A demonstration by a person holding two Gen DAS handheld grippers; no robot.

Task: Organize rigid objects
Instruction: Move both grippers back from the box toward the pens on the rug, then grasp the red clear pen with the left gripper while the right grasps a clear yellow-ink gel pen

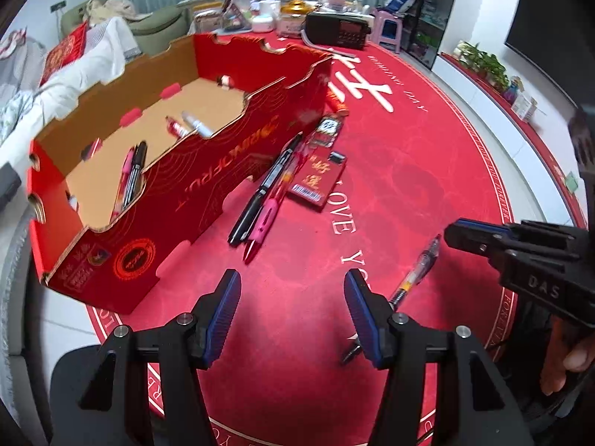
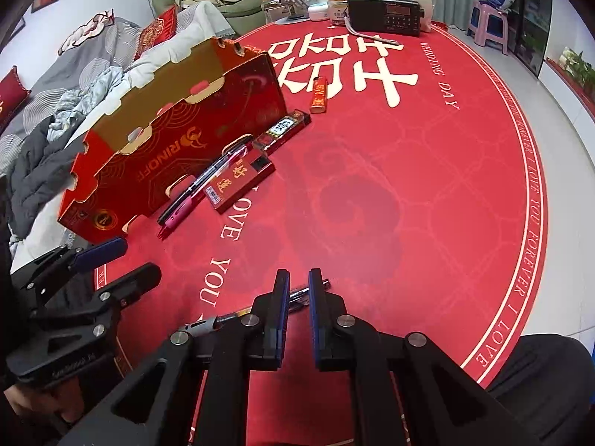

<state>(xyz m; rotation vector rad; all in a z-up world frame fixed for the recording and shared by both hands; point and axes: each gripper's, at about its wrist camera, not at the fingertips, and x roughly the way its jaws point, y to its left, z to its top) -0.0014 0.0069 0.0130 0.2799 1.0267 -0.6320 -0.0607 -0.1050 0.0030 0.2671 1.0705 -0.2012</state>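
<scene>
A red cardboard box stands open at the left of the red tablecloth, with a pink and a black pen and two markers inside. Beside it lie a black pen, a pink pen, a red pack, a dark small box and an orange lighter. A clear pen lies near me. My left gripper is open and empty, just left of that pen. My right gripper is shut, with the clear pen lying crosswise under its fingers.
A black radio and several jars and boxes crowd the table's far edge. A bed with grey bedding lies to the left, behind the box. A pink stool stands at the back right. A hand holds the right gripper.
</scene>
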